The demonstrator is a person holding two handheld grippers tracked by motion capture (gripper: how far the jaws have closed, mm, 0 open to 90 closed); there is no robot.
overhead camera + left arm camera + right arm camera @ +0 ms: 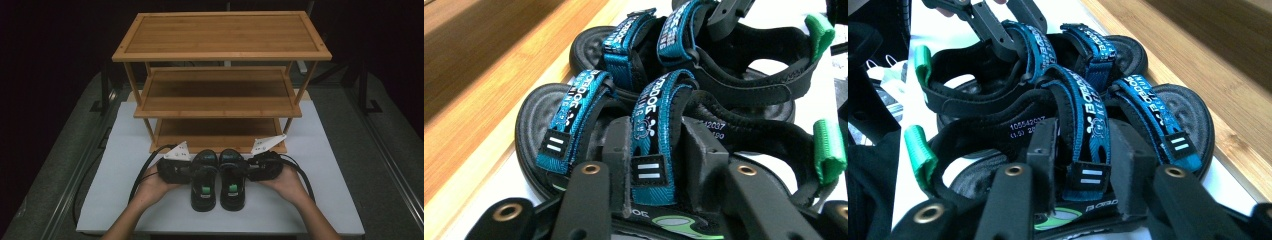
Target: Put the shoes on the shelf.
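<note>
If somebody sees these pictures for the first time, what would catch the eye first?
First the pair of black sandals with blue straps: the left sandal and the right sandal lie side by side on the white table. The left gripper and the right gripper each straddle a blue strap from the outer side. Behind stands a three-tier bamboo shoe rack with bare shelves.
</note>
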